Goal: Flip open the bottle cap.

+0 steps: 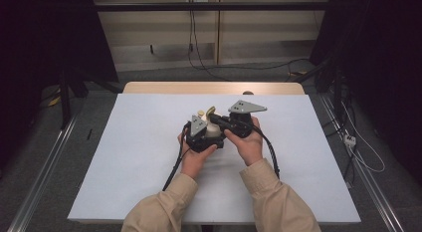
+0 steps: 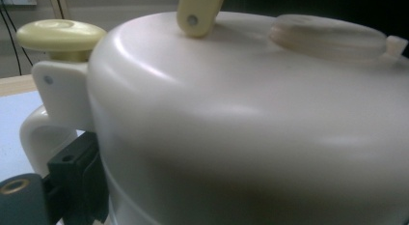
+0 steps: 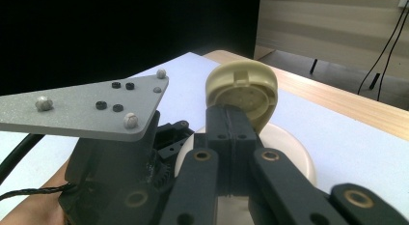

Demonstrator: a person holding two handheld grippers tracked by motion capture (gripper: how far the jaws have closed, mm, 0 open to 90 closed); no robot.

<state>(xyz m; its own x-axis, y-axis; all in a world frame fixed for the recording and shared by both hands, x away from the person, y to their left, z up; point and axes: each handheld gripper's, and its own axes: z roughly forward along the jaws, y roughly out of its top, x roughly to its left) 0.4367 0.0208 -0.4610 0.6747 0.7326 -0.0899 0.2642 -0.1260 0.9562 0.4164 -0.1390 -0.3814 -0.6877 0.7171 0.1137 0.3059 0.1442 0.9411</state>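
Cream plastic kettle [image 1: 214, 131] stands near the centre of the high view, on the white surface [image 1: 124, 157], between our two hands. Our left hand [image 1: 195, 157] comes from the bottom and holds the left claw [image 1: 200, 135] against the kettle's side; we cannot tell how wide it stands. Our right hand [image 1: 249, 142] leans in from the right, and the right claw [image 3: 231, 133] is closed on the yellowish lid flap [image 3: 243, 92], lifted above the kettle top.
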